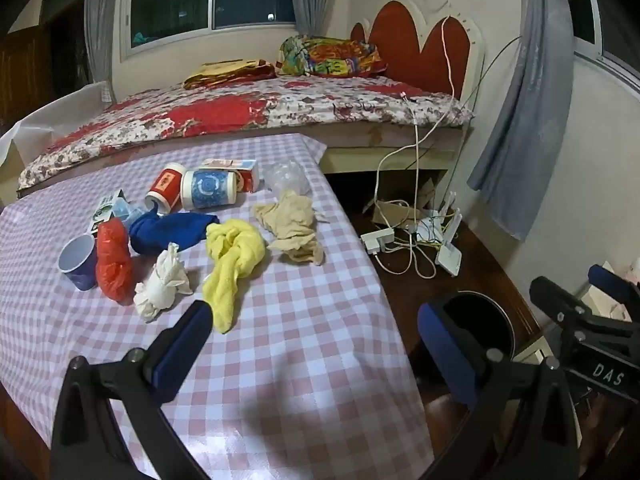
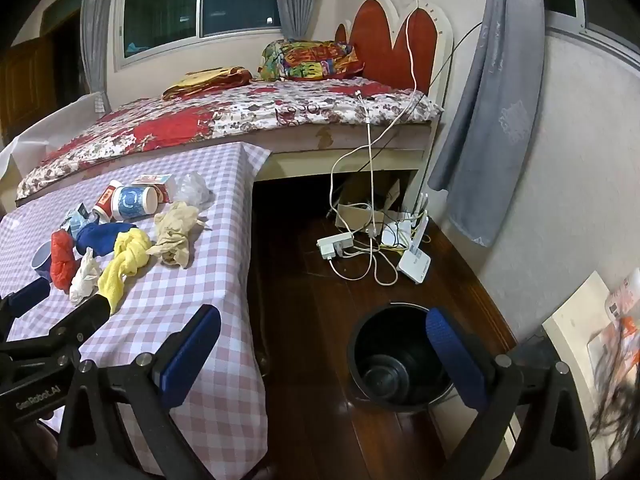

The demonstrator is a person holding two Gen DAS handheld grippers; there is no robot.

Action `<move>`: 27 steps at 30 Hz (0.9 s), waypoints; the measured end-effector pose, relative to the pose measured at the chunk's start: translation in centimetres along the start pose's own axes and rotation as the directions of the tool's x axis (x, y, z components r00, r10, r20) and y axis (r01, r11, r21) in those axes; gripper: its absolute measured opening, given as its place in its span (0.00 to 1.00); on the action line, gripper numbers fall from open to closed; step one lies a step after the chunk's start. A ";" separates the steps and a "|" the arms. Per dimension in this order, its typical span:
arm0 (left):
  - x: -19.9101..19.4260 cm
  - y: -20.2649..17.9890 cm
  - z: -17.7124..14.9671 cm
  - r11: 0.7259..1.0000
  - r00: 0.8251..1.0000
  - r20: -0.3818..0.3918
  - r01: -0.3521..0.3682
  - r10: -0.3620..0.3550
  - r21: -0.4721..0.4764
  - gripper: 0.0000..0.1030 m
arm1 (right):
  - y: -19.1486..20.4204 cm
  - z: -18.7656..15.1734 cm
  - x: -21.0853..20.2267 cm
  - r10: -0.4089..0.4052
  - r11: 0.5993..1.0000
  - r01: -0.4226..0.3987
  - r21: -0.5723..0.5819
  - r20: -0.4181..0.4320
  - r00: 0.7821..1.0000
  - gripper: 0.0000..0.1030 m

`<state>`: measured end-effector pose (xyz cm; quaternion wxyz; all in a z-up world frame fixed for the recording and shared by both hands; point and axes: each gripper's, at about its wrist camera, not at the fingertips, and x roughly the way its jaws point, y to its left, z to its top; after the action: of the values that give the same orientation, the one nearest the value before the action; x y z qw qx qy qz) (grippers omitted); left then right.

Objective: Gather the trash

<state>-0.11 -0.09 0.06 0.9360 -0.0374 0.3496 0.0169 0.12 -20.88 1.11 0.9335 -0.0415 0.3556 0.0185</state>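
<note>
Both my left gripper [image 1: 312, 344] and right gripper [image 2: 324, 356] gape empty; ahead, rags [image 1: 234, 264] may drag cups [image 1: 208, 190] off the table [image 1: 312, 320].

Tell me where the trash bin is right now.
The black bin stands on the wooden floor right of the checked table, near the tangle of cables; in the right wrist view it sits between the open fingers.

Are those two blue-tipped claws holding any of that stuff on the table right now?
No. The left gripper and the right gripper both stand wide open, empty.
</note>
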 end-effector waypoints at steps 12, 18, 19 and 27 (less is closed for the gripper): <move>0.1 -0.3 -0.2 1.000 1.000 -0.017 -0.001 0.001 0.000 1.00 | 0.0 -0.1 0.0 0.004 1.000 -0.004 0.002 0.007 1.000 1.00; 0.2 -0.3 -0.2 1.000 1.000 -0.021 -0.002 0.002 -0.003 1.00 | 0.1 -0.1 0.1 0.007 1.000 -0.007 0.005 0.007 1.000 1.00; 0.2 -0.3 -0.2 1.000 1.000 -0.022 -0.001 0.001 -0.006 1.00 | 0.1 -0.1 0.1 0.004 1.000 -0.004 0.005 0.007 1.000 1.00; 0.2 -0.1 -0.3 1.000 1.000 -0.023 0.002 -0.002 -0.008 1.00 | 0.2 -0.1 0.1 0.005 1.000 -0.005 0.004 0.006 1.000 1.00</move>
<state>-0.10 -0.18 -0.28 0.9317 -0.0415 0.3603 0.0170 0.16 -20.71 0.97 0.9347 -0.0388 0.3528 0.0201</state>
